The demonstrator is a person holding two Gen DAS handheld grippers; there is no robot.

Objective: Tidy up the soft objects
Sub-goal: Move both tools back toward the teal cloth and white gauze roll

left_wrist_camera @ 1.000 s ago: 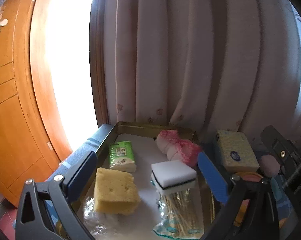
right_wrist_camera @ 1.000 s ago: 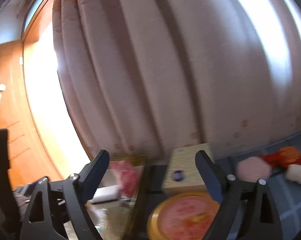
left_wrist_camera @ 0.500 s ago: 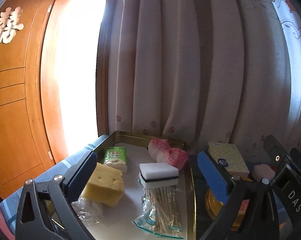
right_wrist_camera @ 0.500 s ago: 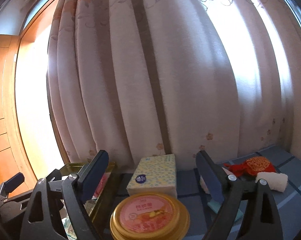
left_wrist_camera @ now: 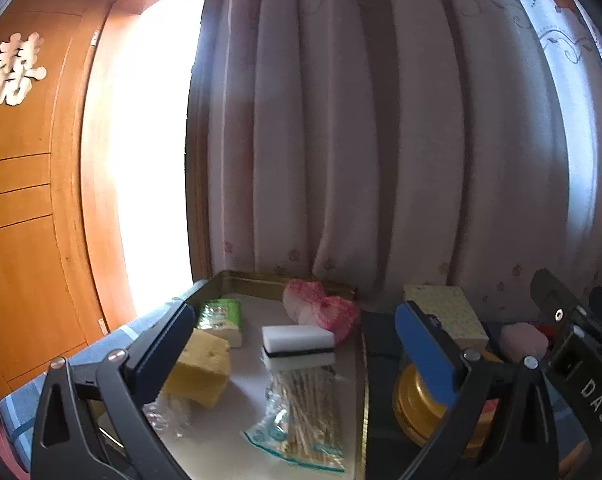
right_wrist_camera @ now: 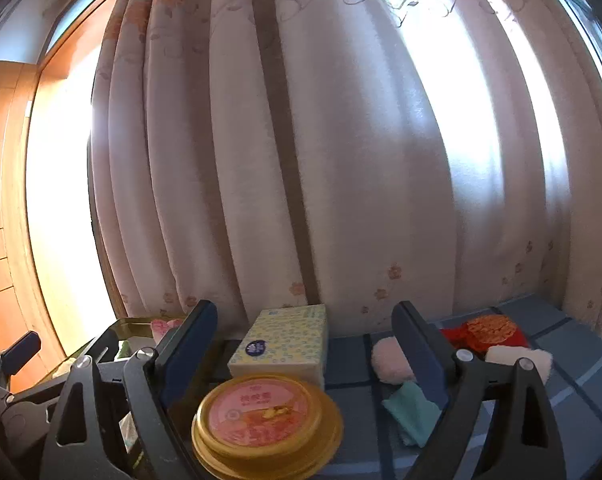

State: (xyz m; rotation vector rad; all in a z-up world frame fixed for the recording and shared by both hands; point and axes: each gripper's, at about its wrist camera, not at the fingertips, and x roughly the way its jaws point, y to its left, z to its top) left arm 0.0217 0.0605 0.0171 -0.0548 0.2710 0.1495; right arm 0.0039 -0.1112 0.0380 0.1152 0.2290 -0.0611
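Note:
My left gripper (left_wrist_camera: 293,344) is open and empty above a gold-rimmed tray (left_wrist_camera: 277,278). In the tray lie a yellow sponge (left_wrist_camera: 199,368), a green tissue pack (left_wrist_camera: 221,318), a white sponge with a black layer (left_wrist_camera: 297,346), a pink-white cloth (left_wrist_camera: 321,308) and a bag of cotton swabs (left_wrist_camera: 305,412). My right gripper (right_wrist_camera: 305,356) is open and empty over the blue cloth table. Before it are a yellow tissue box (right_wrist_camera: 281,340), a round gold tin (right_wrist_camera: 265,424), a pink puff (right_wrist_camera: 389,360), a teal cloth (right_wrist_camera: 411,412), a red pouch (right_wrist_camera: 489,330) and a white fluffy piece (right_wrist_camera: 517,356).
Pale floral curtains (right_wrist_camera: 341,160) hang right behind the table. A wooden door (left_wrist_camera: 17,220) stands at the left beside a bright opening. The tissue box (left_wrist_camera: 445,310) and gold tin (left_wrist_camera: 421,404) sit just right of the tray.
Both grippers have tilted up and drawn back, so the tray and table objects sit lower in view. Both stay open and empty. No object has moved.

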